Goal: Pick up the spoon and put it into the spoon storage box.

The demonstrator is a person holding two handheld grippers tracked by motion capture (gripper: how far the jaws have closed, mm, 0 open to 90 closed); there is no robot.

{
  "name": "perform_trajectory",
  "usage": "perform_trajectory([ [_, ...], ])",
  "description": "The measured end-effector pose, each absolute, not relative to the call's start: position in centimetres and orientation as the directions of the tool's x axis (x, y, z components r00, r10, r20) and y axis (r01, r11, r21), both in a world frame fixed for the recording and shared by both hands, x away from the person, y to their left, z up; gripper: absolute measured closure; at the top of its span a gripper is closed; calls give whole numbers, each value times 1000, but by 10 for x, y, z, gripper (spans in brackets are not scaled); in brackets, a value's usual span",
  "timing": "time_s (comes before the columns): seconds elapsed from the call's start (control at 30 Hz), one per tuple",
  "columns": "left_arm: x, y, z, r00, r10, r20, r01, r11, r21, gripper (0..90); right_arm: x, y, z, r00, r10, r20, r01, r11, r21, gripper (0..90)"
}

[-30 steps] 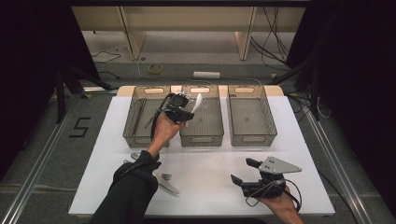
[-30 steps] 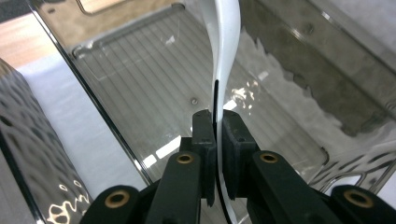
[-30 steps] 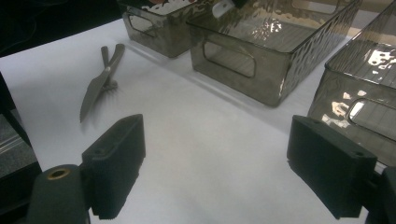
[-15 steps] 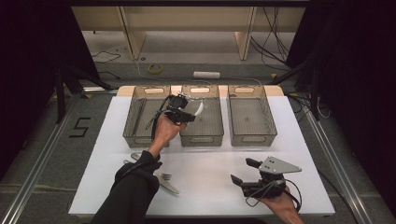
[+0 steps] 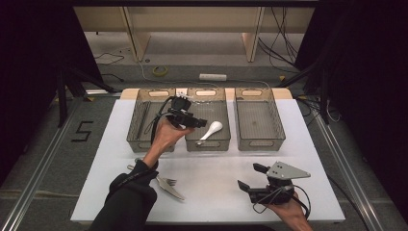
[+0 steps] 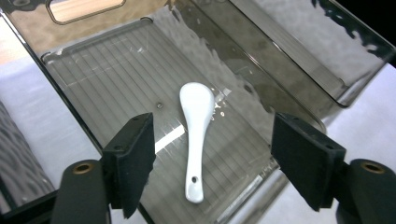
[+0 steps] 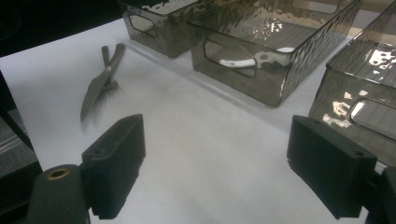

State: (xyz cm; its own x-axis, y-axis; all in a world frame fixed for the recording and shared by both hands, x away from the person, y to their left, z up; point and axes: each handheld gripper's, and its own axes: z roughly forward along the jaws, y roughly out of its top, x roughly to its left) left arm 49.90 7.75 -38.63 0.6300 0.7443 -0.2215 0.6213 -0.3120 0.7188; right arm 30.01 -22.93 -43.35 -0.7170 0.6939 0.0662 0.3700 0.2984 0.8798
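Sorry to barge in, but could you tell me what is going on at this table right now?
A person is sorting cutlery into three smoky plastic bins. The left gripper hangs over the middle bin; its jaws have just been opening, and the white spoon lies free on the bin's floor below them. The right gripper rests open near the table's front edge, holding nothing. A knife and a fork lie on the white table, not yet sorted.

White spoon [image 6: 196, 135] in smoky grey see-thru tray [image 5: 226, 126] w/ ribbed floor (rippled walls). 3 such trays. Table top [image 5: 211, 192] white. Grippers black: left gripper [image 5: 198, 123], right gripper [image 5: 248, 177]; grey plate [image 5: 287, 170]. Silver knife [image 7: 99, 85]. Sleeve [image 5: 127, 199] black.
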Motion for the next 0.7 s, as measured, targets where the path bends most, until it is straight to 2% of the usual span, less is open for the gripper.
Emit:
perform_trajectory([
  [0.3, 467, 96, -389, 666, 717, -206, 581, -324, 747, 273, 301, -229, -434, -715, 697, 64, 370, 299, 880, 203],
  [0.7, 435, 112, -392, 716, 675, -178, 533, -364, 763, 182, 301, -229, -434, -714, 698, 59, 367, 301, 880, 202],
])
